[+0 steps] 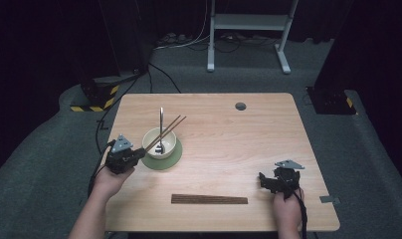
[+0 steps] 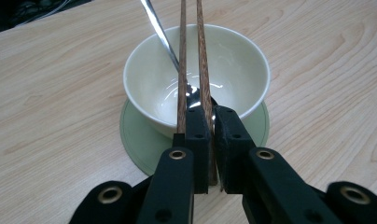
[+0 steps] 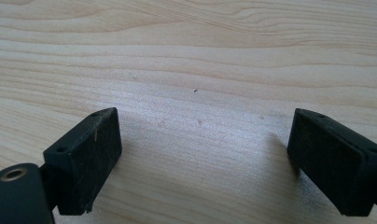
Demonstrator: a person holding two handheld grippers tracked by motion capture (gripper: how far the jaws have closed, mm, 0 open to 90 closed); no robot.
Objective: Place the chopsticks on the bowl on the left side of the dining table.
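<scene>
Wooden chopsticks [image 2: 190,56]: a pair, clamped near one end, slanting across the bowl's rim and out past its far side.
Left gripper [image 2: 212,140]: jaws closed tight on the chopsticks, at the bowl's near edge.
Right gripper [image 3: 205,154]: jaws spread wide, nothing between them, low over bare table [image 3: 191,56], well apart from the bowl.
Bowl [image 2: 233,56]: cream, standing on a green coaster [image 2: 135,140].
Spoon [image 2: 163,39]: metal, leaning inside the bowl.
Dark wooden strip [image 1: 209,199]: flat near the table's front edge.

Wide-open hand-held gripper [image 3: 205,163] over table [image 3: 200,56]
</scene>
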